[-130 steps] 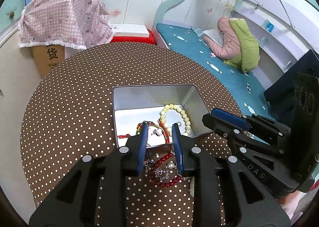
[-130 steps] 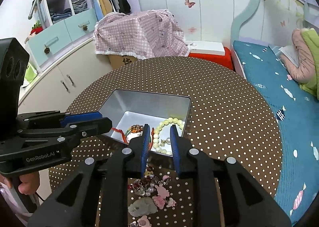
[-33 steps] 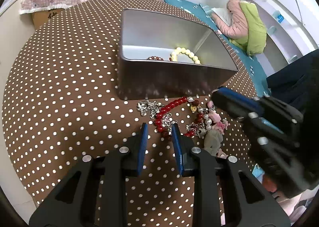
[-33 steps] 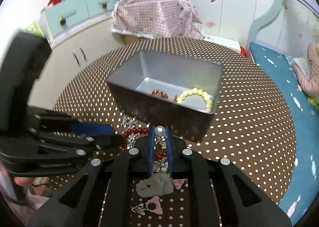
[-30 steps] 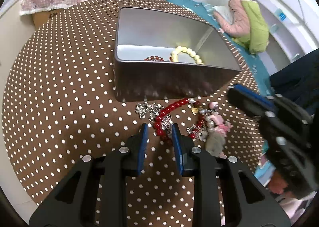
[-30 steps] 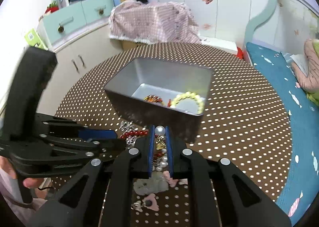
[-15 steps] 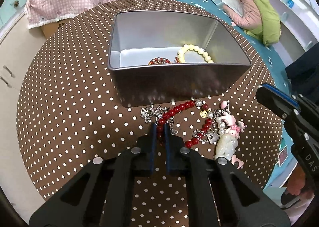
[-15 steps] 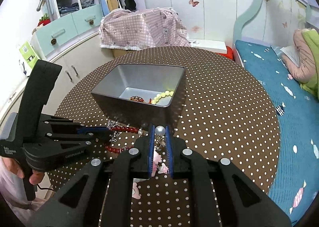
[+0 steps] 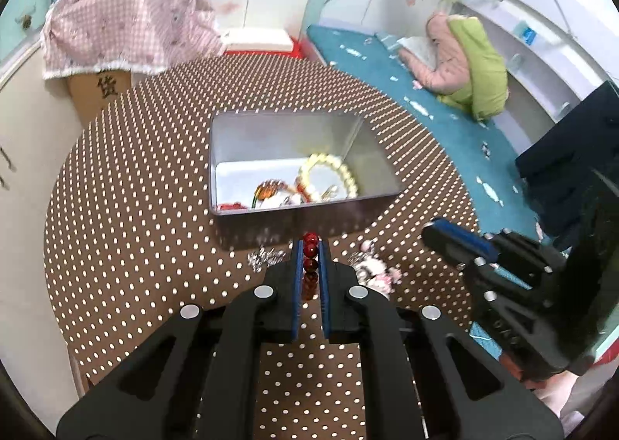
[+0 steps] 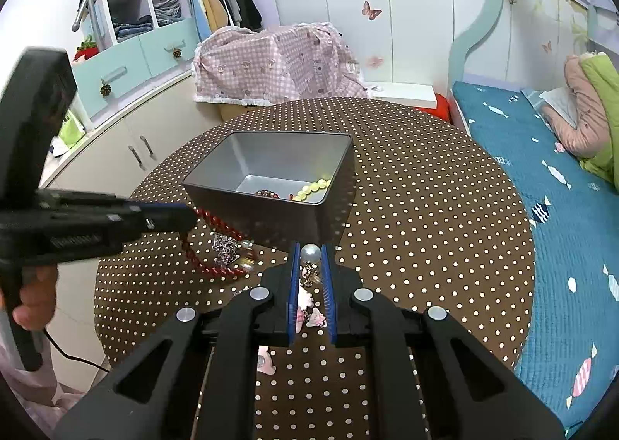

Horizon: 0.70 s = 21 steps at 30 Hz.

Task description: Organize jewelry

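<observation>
A pink checked cloth [image 10: 271,64] covers a cardboard box [image 9: 102,91]. On the teal bed [image 10: 541,184] lies a green and pink blanket [image 9: 464,60].

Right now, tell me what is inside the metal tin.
Inside the metal tin lie a pale yellow bead bracelet and a dark reddish beaded piece. The tin's near wall covers the front of its floor, so anything there cannot be seen.

Round table [image 10: 425,208]: brown cloth, white polka dots. Tin box [image 10: 267,211]: plain silver-grey. Bead bracelet [image 10: 216,242] left of box: dark red. Bracelet in box [image 9: 329,173]: pale cream-yellow. Pearl [image 10: 310,252] near box: white. Gripper pads [image 9: 296,285]: blue on black frames. Draped cloth [image 10: 278,64] far side: pink-white check. Bed cover [image 10: 561,215] right: teal, white fish print.
</observation>
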Each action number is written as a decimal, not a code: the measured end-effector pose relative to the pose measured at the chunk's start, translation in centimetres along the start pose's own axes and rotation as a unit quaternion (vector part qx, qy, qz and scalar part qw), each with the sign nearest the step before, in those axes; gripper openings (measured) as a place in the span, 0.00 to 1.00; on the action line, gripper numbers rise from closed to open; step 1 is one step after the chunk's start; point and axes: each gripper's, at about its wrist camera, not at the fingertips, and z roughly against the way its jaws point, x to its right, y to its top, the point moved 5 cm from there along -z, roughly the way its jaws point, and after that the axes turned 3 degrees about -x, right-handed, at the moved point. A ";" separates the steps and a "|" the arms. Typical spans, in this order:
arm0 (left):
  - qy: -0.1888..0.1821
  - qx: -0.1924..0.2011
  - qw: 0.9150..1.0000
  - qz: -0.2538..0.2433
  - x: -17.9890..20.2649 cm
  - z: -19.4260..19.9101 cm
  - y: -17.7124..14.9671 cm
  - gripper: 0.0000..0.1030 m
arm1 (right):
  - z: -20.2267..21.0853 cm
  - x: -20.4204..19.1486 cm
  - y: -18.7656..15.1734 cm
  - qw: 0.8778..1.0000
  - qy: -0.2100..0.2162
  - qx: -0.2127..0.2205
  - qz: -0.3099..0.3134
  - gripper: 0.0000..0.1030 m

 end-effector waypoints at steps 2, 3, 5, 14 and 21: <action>0.002 0.009 1.000 -0.004 0.1 0.7 0.4 0.07 | 0.2 -0.1 0.2 1.000 0.000 0.003 0.002 0.10; 0.001 0.011 1.000 -0.004 0.6 0.9 0.5 0.07 | 0.3 -0.1 0.2 1.000 0.000 0.005 0.003 0.10; 0.000 0.014 1.000 -0.003 0.8 1.1 0.7 0.07 | 0.6 -0.2 0.5 1.000 0.001 0.010 0.006 0.10; -0.008 0.022 1.000 0.000 0.6 2.0 1.0 0.07 | 1.1 -0.5 2.5 1.000 -0.001 0.027 0.016 0.10; -0.039 0.037 0.999 0.003 0.5 3.5 2.2 0.07 | 1.0 -0.9 4.5 0.999 0.000 0.040 0.021 0.10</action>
